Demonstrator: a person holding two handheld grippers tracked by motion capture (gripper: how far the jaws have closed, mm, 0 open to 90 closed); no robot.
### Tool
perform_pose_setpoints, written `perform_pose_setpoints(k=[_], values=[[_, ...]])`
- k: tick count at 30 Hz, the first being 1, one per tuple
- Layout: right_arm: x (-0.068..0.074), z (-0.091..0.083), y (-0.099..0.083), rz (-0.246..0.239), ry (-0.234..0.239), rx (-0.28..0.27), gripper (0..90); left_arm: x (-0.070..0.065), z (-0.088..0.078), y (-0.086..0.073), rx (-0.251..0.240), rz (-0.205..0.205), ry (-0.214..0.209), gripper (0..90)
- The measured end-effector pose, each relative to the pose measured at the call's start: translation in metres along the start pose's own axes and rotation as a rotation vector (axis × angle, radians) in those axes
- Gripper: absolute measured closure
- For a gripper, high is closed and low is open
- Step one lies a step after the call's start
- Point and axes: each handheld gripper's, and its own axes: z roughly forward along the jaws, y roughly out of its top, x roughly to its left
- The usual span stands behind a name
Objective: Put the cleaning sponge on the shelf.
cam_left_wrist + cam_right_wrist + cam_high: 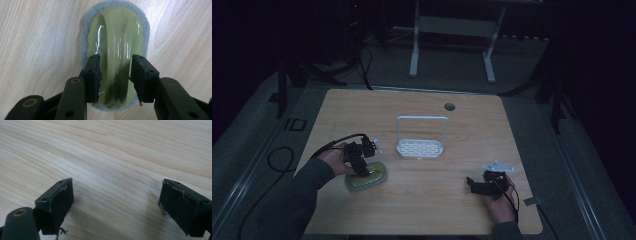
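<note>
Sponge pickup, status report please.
Left tool straddling sponge handle, grip unconfirmed. Right tool open, idle over table. Nothing blocking.

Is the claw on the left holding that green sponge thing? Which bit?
The left gripper straddles the raised middle ridge of the green-topped sponge; a firm hold cannot be told. The right gripper holds nothing.

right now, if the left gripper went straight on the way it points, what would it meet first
The left gripper points down at the yellow-green plastic-handled scrubber with a grey sponge rim on the wooden table. Its jaws straddle the raised middle ridge, so it would likely meet that handle first.
</note>
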Motion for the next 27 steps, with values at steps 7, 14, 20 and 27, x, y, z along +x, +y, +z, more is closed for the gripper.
perform_pose_setpoints(k=[7, 14, 20, 27], values=[[0.0000, 0.0000, 0.0000, 0.000, 0.000, 0.000, 11.8, 0.0021, 0.0033, 0.0013, 0.017, 0.001, -0.010, 63.6], [0.0000, 0.0000, 0.0000, 0.000, 0.000, 0.000, 11.8, 0.0040, 0.0023, 0.0009, 0.015, -0.004, -0.020, 64.6], [0.0000, 0.0000, 0.0000, 0.000, 0.000, 0.000, 11.8, 0.0038, 0.0003, 0.0020, 0.022, -0.002, -0.021, 65.2], [0.0000, 0.0000, 0.0000, 0.000, 0.000, 0.000, 11.8, 0.0026, -0.0012, 0.0077, 0.044, 0.019, -0.020, 65.9]])
